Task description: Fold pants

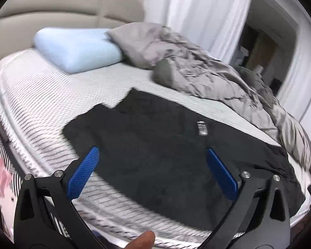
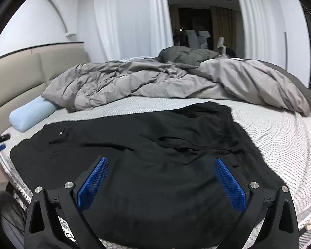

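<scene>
Black pants (image 1: 155,149) lie spread flat on the white mattress (image 1: 51,95), with a small white label (image 1: 202,128) on top. In the right wrist view the pants (image 2: 155,155) stretch across the near half of the bed, wrinkled toward the right. My left gripper (image 1: 152,153) is open and empty, hovering above the near edge of the pants. My right gripper (image 2: 161,166) is open and empty above the pants' near edge. The left gripper's tip (image 2: 0,145) shows at the far left of the right wrist view.
A crumpled grey duvet (image 2: 155,81) covers the far side of the bed. A light blue pillow (image 1: 76,49) lies by the beige headboard (image 1: 51,10). White curtains (image 2: 130,20) hang behind. The mattress edge (image 2: 280,203) is close below the grippers.
</scene>
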